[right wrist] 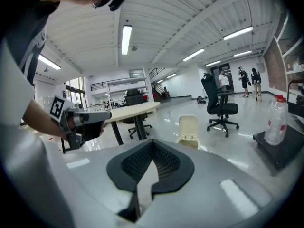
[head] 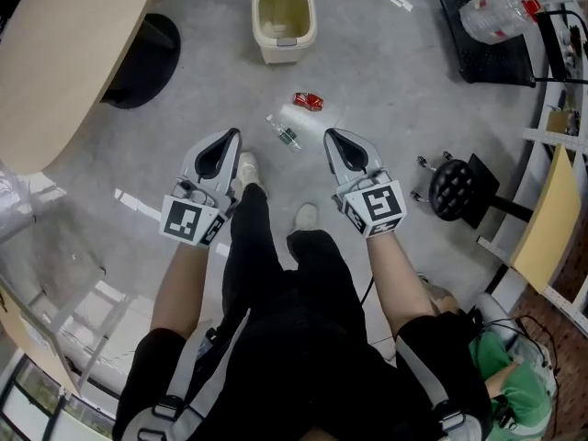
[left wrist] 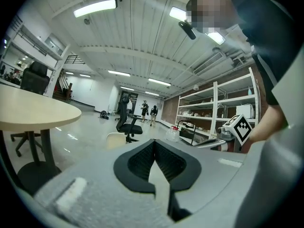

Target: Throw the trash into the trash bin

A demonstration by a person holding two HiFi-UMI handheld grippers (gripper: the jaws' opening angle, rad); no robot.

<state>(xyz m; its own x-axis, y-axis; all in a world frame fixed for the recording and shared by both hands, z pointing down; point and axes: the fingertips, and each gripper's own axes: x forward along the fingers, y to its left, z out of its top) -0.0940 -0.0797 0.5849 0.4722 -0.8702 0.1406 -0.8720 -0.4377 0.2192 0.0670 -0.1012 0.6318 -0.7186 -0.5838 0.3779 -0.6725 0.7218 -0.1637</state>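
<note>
While left gripper [head: 233, 135], right gripper [head: 329, 135] fingers [head: 342, 148] clenched empty, bottle [head: 286, 135] lies flat, axis upper-left to lower-right.

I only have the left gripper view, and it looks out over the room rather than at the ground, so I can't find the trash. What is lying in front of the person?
Observer: A crushed red can lies on the floor, between the grippers and the trash bin.
Operator: Is that the only piece?
Observer: No. A small clear plastic bottle lies just beside the can, on the side away from the bin.
Operator: Is the right gripper carrying anything?
Observer: No. In its own view the right gripper has its jaws together with nothing between them.
</note>
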